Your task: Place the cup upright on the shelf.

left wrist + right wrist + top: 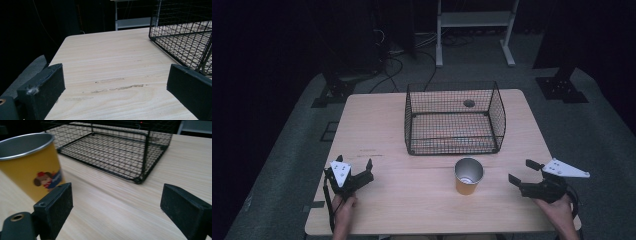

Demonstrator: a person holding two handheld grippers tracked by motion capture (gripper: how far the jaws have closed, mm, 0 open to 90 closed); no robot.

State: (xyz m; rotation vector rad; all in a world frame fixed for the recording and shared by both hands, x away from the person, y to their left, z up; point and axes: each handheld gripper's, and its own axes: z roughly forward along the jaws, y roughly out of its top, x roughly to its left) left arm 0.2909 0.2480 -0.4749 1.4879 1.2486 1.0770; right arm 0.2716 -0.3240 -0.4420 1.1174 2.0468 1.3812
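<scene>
Yellow cup stood upright at lower centre of high view, just below wire basket | cut off at left edge in right gripper view, base hidden behind a jaw | left gripper spread wide, empty | right gripper spread wide, empty, right of cup on table.

The yellow metal cup with a cartoon print is cut off at the right gripper view's left edge. The black wire mesh basket runs past the left gripper view's right edge.
</scene>
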